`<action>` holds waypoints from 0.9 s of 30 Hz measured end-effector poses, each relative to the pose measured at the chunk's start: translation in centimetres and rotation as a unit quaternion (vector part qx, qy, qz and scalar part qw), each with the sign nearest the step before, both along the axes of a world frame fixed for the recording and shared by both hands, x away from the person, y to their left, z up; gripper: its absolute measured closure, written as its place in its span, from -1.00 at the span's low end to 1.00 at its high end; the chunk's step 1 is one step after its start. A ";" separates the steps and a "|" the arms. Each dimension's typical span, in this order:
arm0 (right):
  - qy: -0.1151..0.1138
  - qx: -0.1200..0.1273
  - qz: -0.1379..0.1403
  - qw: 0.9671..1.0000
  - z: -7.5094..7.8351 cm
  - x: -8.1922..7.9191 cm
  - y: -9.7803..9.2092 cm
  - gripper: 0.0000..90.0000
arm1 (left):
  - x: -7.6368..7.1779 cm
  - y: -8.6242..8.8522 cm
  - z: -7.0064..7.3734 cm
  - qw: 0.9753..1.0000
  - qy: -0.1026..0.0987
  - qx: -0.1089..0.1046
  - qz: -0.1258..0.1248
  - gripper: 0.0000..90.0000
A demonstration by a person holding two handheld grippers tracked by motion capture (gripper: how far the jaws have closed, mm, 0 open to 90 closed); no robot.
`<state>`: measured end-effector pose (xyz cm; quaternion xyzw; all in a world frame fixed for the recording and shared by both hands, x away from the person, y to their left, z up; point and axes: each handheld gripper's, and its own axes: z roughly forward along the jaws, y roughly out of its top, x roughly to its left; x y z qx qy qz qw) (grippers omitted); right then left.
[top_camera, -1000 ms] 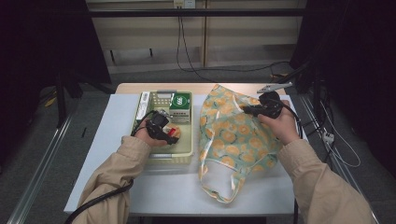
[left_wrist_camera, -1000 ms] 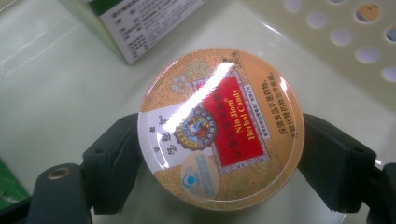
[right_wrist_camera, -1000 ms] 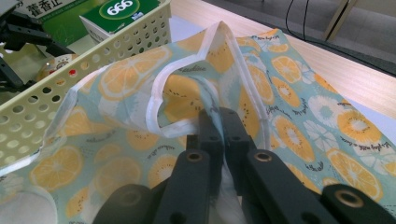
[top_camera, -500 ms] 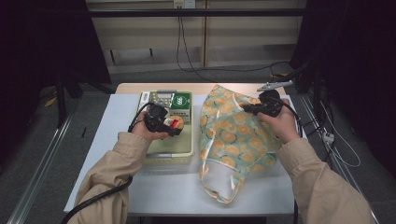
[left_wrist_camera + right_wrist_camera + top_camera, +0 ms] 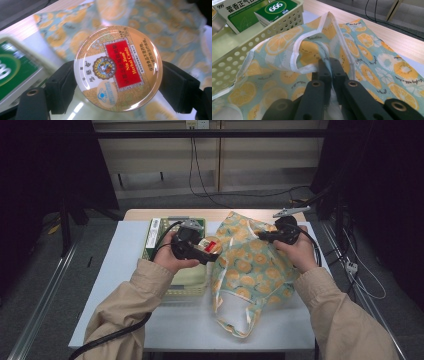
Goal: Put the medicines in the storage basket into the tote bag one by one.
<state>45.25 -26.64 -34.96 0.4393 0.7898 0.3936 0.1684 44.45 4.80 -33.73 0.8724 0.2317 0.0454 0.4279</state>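
Observation:
A round gold and red candy tin (image 5: 118,68) is clamped by its rim between the jaws of my left gripper (image 5: 118,83). In the high view the tin (image 5: 212,244) hangs at the right edge of the basket, beside the bag, with the left gripper (image 5: 204,251) shut on it. A light blue cloth bag with an orange-slice print (image 5: 252,270) lies on the table's right half. My right gripper (image 5: 263,236) is shut on the bag's white-trimmed top edge (image 5: 322,53) and holds it raised; its jaws (image 5: 329,66) meet on the fabric.
A pale green perforated basket (image 5: 186,285) stands left of the bag and holds a green 666 box (image 5: 277,7) and a white 999 box (image 5: 239,11). The white tabletop (image 5: 115,285) has bare room at the front and left. Cables run across the floor behind.
My left gripper has carried the tin rightward from over the basket to the bag's edge. The right gripper has held the bag's rim in much the same place.

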 end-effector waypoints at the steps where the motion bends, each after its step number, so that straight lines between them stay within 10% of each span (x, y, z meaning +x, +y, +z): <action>1: 0.000 0.000 0.000 1.000 0.0 0.0 0.0 1.00 | -0.2 -0.5 0.1 1.000 0.001 -0.003 -0.006 -0.54; 27: -0.005 0.010 0.003 1.000 0.6 -0.3 0.2 1.00 | -2.7 -9.0 -3.5 0.997 0.017 0.009 -0.070 -0.54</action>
